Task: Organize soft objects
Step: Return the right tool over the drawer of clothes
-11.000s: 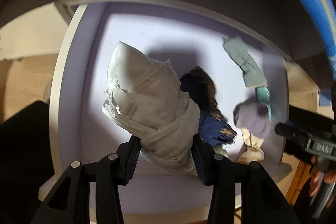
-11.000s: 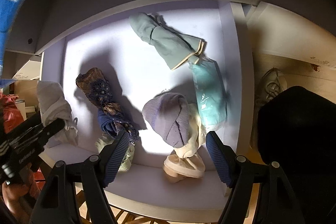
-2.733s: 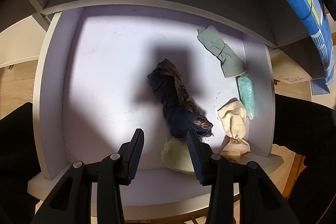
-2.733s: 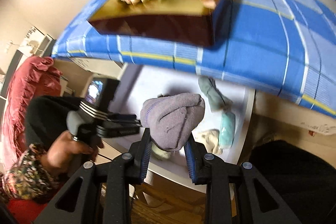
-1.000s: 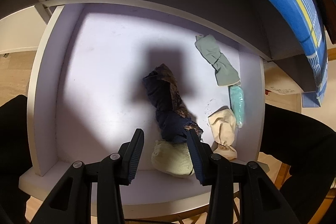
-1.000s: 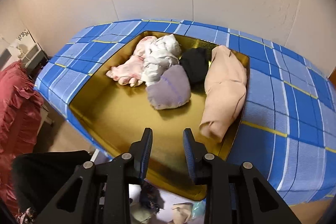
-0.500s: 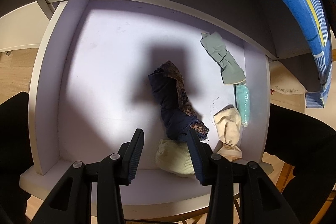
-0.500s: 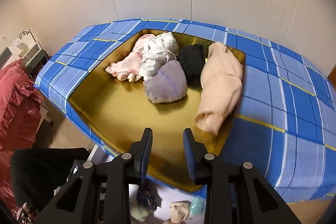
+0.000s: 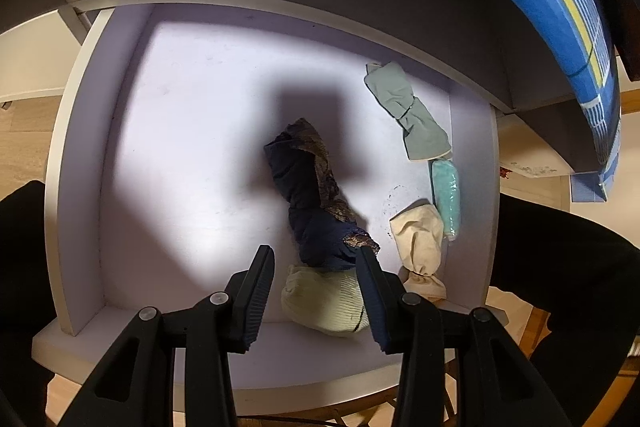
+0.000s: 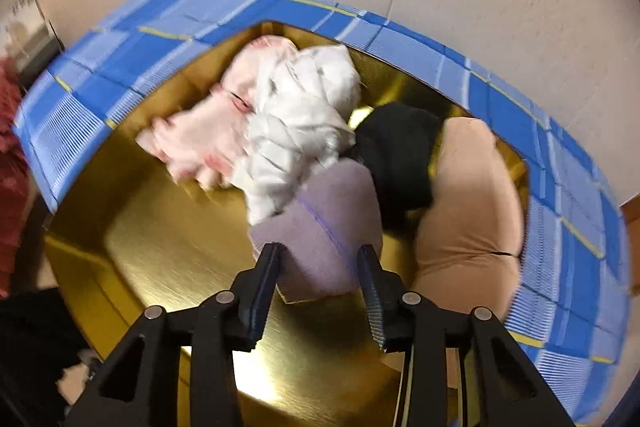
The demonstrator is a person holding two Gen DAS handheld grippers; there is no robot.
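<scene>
My left gripper [image 9: 314, 253] hangs open over the front of a white shelf compartment [image 9: 180, 147]. A pale green bundle [image 9: 320, 301] lies just below its fingertips, untouched as far as I can see. A navy and gold bundle [image 9: 308, 195] lies beyond it. My right gripper [image 10: 319, 250] is low over a gold tray [image 10: 160, 255], and its jaws are opening. A lilac bundle [image 10: 328, 223] rests in the tray between the fingertips, which do not press on it. The right wrist view is blurred.
On the shelf's right side lie a cream bundle [image 9: 418, 243], a teal bundle [image 9: 446, 195] and a grey-green bundle [image 9: 412, 115]. The tray also holds a white bundle [image 10: 304, 123], a pink one [image 10: 200, 143], a black one [image 10: 400, 155] and a peach one [image 10: 472, 203]. A blue checked cloth [image 10: 568, 195] surrounds the tray.
My right gripper has dropped closer to the tray, up to the lilac bundle, and its jaws have widened. The left gripper has stayed put.
</scene>
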